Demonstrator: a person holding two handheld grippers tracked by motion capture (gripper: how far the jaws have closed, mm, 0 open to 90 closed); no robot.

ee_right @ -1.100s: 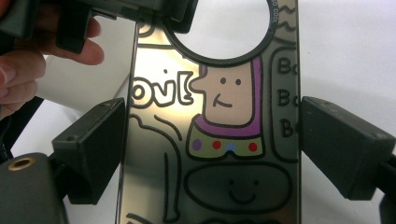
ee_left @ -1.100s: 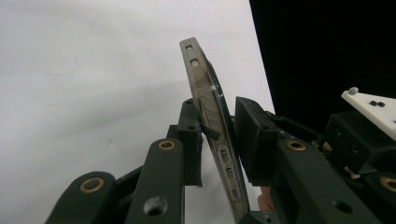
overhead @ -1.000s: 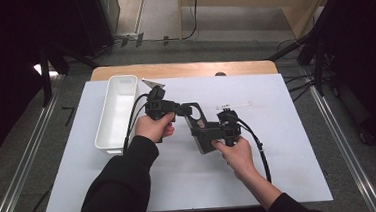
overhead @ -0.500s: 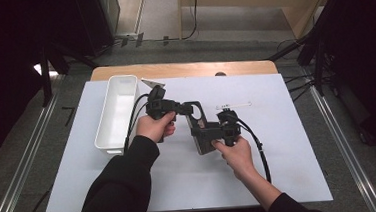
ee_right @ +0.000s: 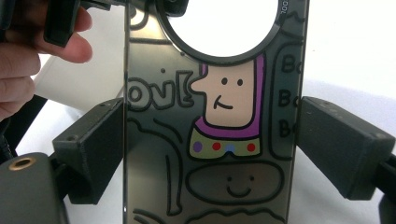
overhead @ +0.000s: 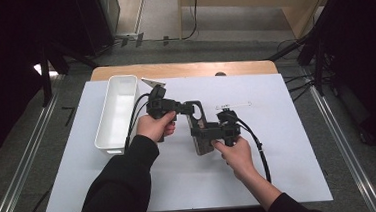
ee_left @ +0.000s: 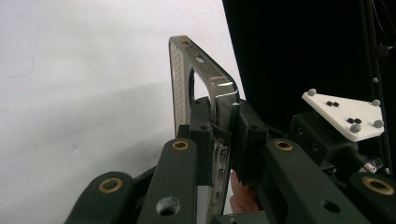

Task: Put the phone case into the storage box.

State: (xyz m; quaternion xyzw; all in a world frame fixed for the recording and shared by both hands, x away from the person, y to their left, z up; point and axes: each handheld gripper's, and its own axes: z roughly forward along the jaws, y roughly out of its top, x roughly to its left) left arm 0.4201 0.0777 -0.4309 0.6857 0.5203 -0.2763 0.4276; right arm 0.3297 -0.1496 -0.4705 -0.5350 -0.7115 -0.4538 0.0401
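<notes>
Now, with the right gripper (ee_right: 210, 154) clamped across the phone case (ee_right: 212, 116) and the left gripper (ee_left: 219, 140) having just closed on its edge, keep both grips steady between the jaws above the table (overhead: 290, 159).

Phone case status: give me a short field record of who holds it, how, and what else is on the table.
held item: phone case, cartoon print, round camera hole
left tongs: shut on the case's thin edge, having just been closing
right tongs: clamped across the case's width
bin: white, left of the hands
table cover: white sheet
</notes>
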